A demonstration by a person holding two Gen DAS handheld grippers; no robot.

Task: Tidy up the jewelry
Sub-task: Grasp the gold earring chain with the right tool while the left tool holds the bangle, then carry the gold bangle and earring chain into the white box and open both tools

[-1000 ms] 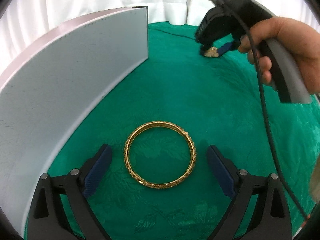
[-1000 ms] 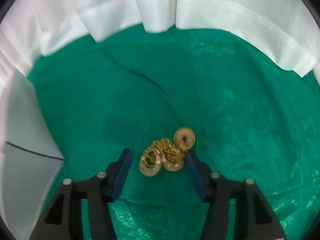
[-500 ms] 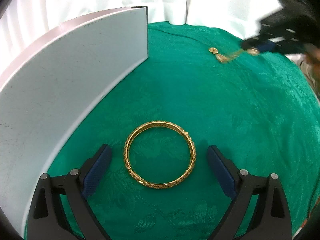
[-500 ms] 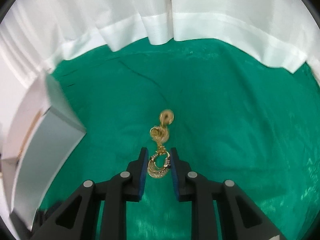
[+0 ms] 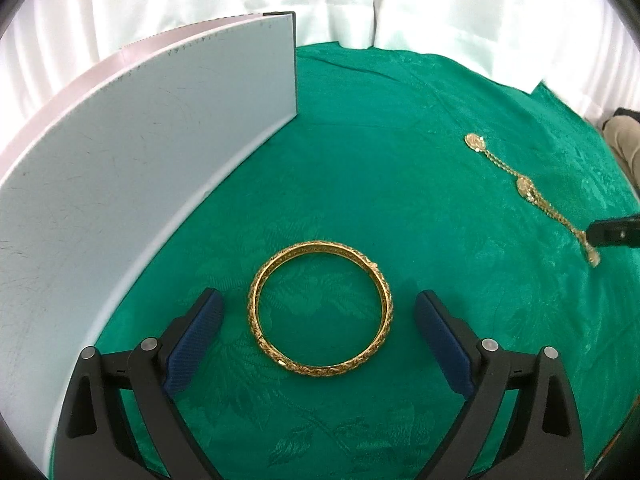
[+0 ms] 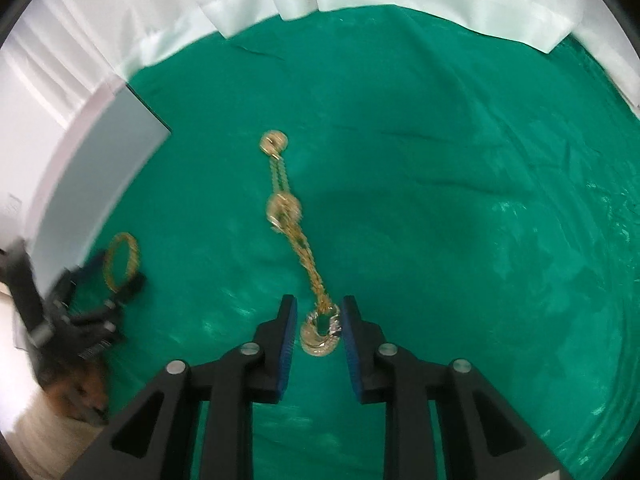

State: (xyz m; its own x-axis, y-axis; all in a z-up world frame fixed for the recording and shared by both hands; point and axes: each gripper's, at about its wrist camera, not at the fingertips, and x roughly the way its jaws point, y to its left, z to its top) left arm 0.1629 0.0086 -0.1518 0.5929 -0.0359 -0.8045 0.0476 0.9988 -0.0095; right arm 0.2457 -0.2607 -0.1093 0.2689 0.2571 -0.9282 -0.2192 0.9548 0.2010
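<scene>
White curtains (image 5: pixel 440 8) hung behind a table draped in green patterned cloth (image 5: pixel 360 168), with a pale grey upright panel (image 5: pixel 140 152) standing along one side. A gold bangle (image 5: pixel 320 309) lay flat on the cloth between the left gripper's (image 5: pixel 319 334) jaws, which stood wide apart and touched nothing. Well off to the right, a gold chain with round medallions (image 6: pixel 298 236) lay stretched in a line across the cloth.

The right gripper (image 6: pixel 319 334) pointed steeply down over the near end of that chain, its jaws opening, with the last medallion (image 6: pixel 320 332) sitting between the blue pads (image 6: pixel 289 340). One side of the medallion looked very close to a pad, though blur made it hard to tell whether it touched.

Several things could have gone wrong from there. If the medallion clung to a pad, lifting the gripper would have dragged the chain out of line or bunched it up. The fine links could also have snagged on the textured weave. Across the table, closing the left jaws on the bangle from its outer rim risked squeezing it sideways so that it slipped or sprang off the cloth, perhaps against the panel.
</scene>
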